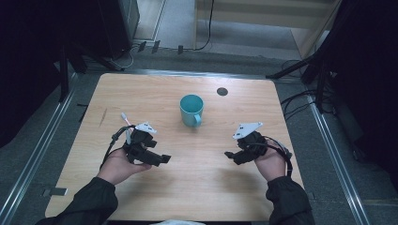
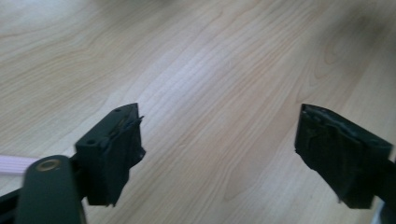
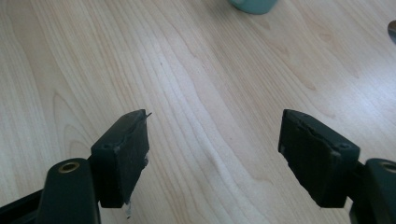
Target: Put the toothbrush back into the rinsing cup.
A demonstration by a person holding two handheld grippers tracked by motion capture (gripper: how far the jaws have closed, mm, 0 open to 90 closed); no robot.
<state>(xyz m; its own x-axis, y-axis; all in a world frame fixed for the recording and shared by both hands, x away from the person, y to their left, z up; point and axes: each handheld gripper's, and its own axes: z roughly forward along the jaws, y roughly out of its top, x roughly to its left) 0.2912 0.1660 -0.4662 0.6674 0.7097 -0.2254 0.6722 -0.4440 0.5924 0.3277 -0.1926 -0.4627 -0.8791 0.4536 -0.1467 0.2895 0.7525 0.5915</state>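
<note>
A teal mug stands upright near the middle of the wooden table, handle toward the person; its base shows at the top edge of the right gripper view. A pink-and-white stick-like thing lies at the left, just beyond the left hand; a pink strip shows beside the left jaw. My left gripper hovers low over the table, jaws wide apart with only bare wood between them. My right gripper faces it from the right, also open and holding nothing.
A small dark round spot sits on the table behind the mug. Metal rails run along both sides of the table, cables lie on the floor at the right, and dark stands crowd the back corners.
</note>
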